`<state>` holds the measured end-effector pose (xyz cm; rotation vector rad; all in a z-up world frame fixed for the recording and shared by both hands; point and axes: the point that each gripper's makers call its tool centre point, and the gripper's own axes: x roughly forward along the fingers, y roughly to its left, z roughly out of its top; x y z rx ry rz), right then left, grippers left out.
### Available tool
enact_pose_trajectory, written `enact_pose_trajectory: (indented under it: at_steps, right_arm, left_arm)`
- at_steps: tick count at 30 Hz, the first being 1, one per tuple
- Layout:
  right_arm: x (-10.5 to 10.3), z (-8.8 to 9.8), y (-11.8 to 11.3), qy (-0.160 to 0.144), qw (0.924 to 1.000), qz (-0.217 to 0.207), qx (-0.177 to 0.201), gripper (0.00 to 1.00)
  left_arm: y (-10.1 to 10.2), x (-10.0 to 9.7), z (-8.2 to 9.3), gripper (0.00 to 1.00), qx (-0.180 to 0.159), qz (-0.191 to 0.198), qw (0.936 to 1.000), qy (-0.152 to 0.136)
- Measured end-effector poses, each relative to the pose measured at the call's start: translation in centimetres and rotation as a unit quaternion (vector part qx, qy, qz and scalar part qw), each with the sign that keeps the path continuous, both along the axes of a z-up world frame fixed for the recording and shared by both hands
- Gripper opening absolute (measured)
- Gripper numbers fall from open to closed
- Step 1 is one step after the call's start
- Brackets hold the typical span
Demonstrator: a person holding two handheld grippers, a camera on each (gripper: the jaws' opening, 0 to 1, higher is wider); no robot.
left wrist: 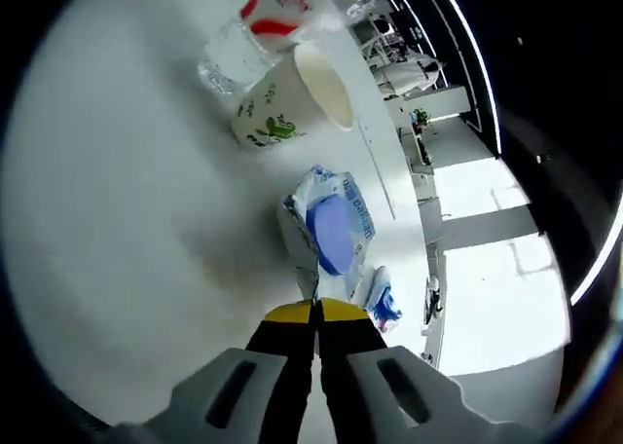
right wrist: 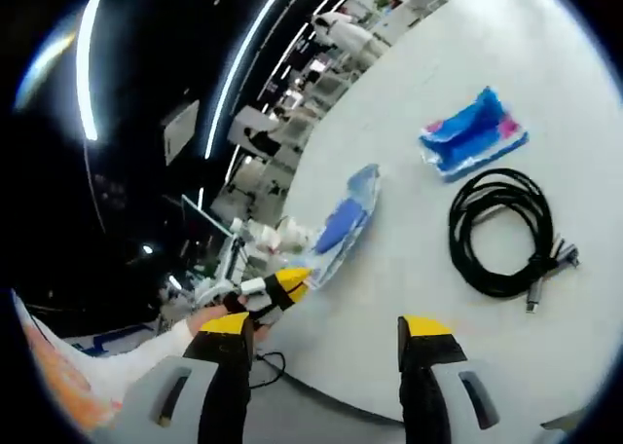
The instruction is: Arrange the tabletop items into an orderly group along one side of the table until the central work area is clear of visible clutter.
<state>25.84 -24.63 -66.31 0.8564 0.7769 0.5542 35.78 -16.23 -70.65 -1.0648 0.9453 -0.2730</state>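
Left tongs (left wrist: 316,313) clamped on the near edge of a wet-wipes pack (left wrist: 328,232) with a blue lid, lying on the white table (left wrist: 127,220); beyond the pack a paper cup (left wrist: 292,98) on its side, touching a clear plastic bottle (left wrist: 248,37); right tongs (right wrist: 329,333) held apart, gripping nothing; ahead on the table a coiled black cable (right wrist: 501,232) beside a blue-and-pink packet (right wrist: 474,132).

White desks and chairs (right wrist: 336,30) beyond the table, ceiling light strips (right wrist: 248,59) — dark room
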Motion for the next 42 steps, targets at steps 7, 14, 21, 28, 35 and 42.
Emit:
enact_pose_trajectory:
  at_steps: [7, 14, 21, 28, 35, 42]
  right_arm:
    - [3.3, 1.8, 5.3, 0.010, 0.9932, -0.001, 0.116, 0.62]
    - [5.4, 3.4, 4.7, -0.012, 0.9898, -0.032, 0.138, 0.60]
    - [4.8, 3.8, 4.1, -0.004, 0.9830, -0.055, 0.175, 0.41]
    - [4.3, 4.9, 3.3, -0.011, 0.9720, -0.082, 0.220, 0.14]
    - [3.6, 8.0, 3.6, 0.038, 0.9255, -0.110, 0.360, 0.15]
    - [2.3, 8.7, 4.9, 0.100, 0.8878, -0.096, 0.439, 0.18]
  left_arm:
    - [0.0, -2.6, 3.0, 0.00, -0.048, -0.007, 0.9986, -0.022]
    - [-0.2, -4.7, 6.1, 0.00, -0.083, -0.058, 0.9931, -0.059]
    - [-1.1, -6.0, 9.9, 0.00, -0.123, -0.098, 0.9820, -0.105]
    - [-2.3, -7.2, 12.8, 0.00, -0.139, -0.148, 0.9671, -0.154]
    - [-2.0, -6.9, 16.6, 0.00, -0.158, -0.162, 0.9464, -0.231]
    - [-0.7, -6.2, 17.4, 0.00, -0.162, -0.132, 0.9427, -0.260]
